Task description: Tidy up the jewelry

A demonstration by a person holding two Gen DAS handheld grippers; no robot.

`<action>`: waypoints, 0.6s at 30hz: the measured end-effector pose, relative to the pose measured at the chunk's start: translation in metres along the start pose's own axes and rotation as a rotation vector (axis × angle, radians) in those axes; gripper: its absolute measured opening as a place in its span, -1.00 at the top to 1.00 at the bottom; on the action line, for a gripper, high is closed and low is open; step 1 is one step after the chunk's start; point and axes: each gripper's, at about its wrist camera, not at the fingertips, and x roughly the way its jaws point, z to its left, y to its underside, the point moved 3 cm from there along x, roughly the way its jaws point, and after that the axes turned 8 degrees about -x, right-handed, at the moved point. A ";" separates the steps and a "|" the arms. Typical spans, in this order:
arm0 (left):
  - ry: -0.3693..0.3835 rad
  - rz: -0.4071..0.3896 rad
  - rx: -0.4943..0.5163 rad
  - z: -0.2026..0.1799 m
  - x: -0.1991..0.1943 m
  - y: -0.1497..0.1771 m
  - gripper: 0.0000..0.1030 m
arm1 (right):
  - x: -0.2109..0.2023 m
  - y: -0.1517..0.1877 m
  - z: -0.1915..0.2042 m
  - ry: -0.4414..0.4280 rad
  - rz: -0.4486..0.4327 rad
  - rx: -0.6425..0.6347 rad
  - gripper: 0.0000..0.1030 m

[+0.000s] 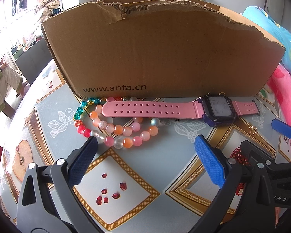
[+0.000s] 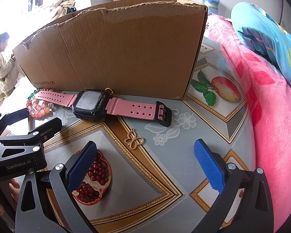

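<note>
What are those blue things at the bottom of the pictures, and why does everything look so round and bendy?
Those are pads on hand-held grippers, like big tongs a person squeezes. Each carries a camera with a bulging lens, so things look curved. One picture looks along the left hand-held gripper, the other along the right hand-held gripper. Both are open and hold nothing. On the table, in front of a cardboard box, lie a pink watch, bead bracelets and a little gold butterfly charm.
</note>
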 end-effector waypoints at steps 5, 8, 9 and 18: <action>0.000 0.000 0.000 -0.001 0.000 -0.001 -0.87 | 0.000 0.000 0.000 0.000 0.000 0.000 -0.90; -0.001 0.001 -0.001 -0.001 0.001 -0.001 -0.87 | 0.000 0.000 0.000 0.000 0.000 0.000 -0.90; -0.001 0.001 -0.001 -0.001 0.001 -0.001 -0.87 | 0.000 0.000 0.000 0.000 0.000 0.000 -0.90; -0.002 0.001 -0.002 -0.002 0.001 -0.002 -0.87 | 0.000 -0.001 0.000 0.000 0.000 0.000 -0.90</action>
